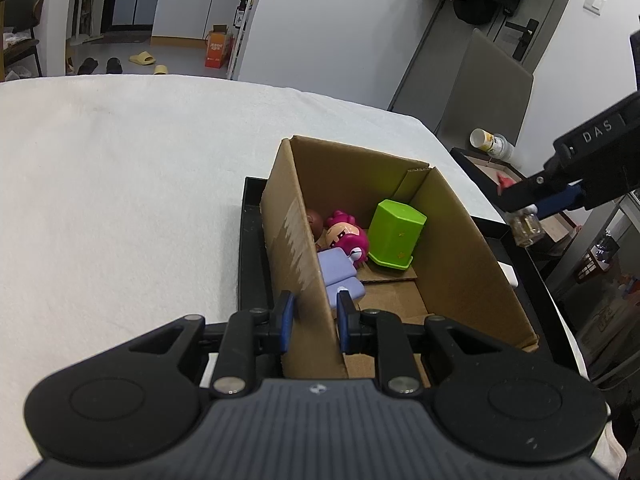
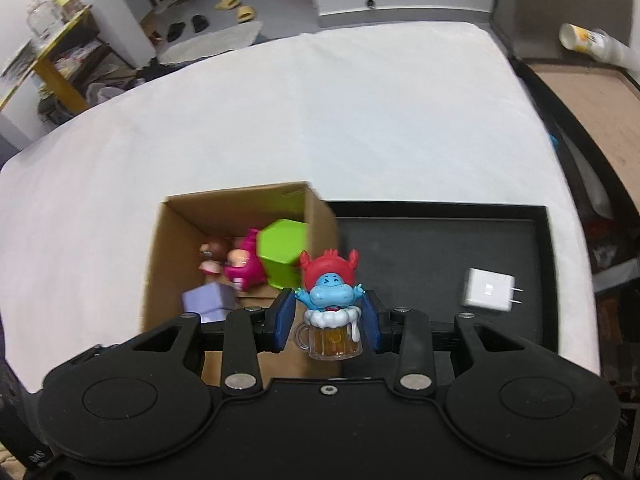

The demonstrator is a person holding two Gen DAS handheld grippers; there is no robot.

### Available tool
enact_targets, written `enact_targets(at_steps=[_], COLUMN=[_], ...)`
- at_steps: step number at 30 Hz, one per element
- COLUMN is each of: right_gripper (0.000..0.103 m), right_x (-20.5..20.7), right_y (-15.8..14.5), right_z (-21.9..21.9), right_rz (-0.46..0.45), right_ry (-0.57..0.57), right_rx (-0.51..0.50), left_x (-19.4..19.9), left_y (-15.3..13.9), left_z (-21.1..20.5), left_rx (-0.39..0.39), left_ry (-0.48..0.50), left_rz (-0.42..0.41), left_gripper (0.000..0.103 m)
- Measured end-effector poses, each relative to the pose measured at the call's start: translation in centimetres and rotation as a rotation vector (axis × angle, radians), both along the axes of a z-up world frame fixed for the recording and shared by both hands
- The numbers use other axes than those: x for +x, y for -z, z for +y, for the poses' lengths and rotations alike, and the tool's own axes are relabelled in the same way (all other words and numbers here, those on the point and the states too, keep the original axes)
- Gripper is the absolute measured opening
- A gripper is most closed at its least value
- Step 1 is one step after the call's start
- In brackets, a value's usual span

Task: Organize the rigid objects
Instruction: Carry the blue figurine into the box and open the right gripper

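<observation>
An open cardboard box (image 1: 448, 240) (image 2: 156, 264) stands on a black tray (image 1: 250, 248) (image 2: 440, 248). Inside lie a green block (image 1: 394, 234) (image 2: 282, 254), a pink figurine (image 1: 348, 238) (image 2: 242, 266), a small brown-haired figurine (image 1: 315, 222) (image 2: 212, 256) and a lilac block (image 1: 340, 272) (image 2: 208, 300). My left gripper (image 1: 314, 320) is shut on the box's near left wall. My right gripper (image 2: 328, 316) (image 1: 520, 206) is shut on a blue hippo figurine in a beer mug (image 2: 330, 312) (image 1: 528, 230), held in the air above the box's right wall.
A white charger plug (image 2: 488, 290) lies on the tray to the right of the box. The tray rests on a white cloth-covered table (image 1: 120, 180) (image 2: 320, 112). A lower black-rimmed surface with a tipped white cup (image 1: 490, 142) (image 2: 588, 42) is off the table's right edge.
</observation>
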State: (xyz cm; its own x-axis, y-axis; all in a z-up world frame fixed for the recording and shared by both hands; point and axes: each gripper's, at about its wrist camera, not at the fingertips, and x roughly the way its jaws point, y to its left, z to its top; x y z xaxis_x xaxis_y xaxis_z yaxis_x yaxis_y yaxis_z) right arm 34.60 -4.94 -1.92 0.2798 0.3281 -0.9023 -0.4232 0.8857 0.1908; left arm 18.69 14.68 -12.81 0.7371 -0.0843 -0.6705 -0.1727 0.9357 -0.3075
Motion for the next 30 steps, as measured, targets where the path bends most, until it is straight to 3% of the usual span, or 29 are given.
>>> enact_targets(at_steps=[20,30], right_gripper=[0.037,0.038], right_x=[-2.5,-2.8], right_y=[1.9,1.9], right_z=[5.8,5.2], right_rz=[-0.031,-0.055], right_ry=[-0.168,-0.180], right_rx=[-0.018,-0.031], left_x=[-0.2,-0.3], left_y=[0.1,0.0], left_z=[0.2,0.4], left_rx=[-0.008,-0.023], left_ry=[0.010,0.013], left_rz=[-0.006,-0.011], left_gripper=[0.020,0.021])
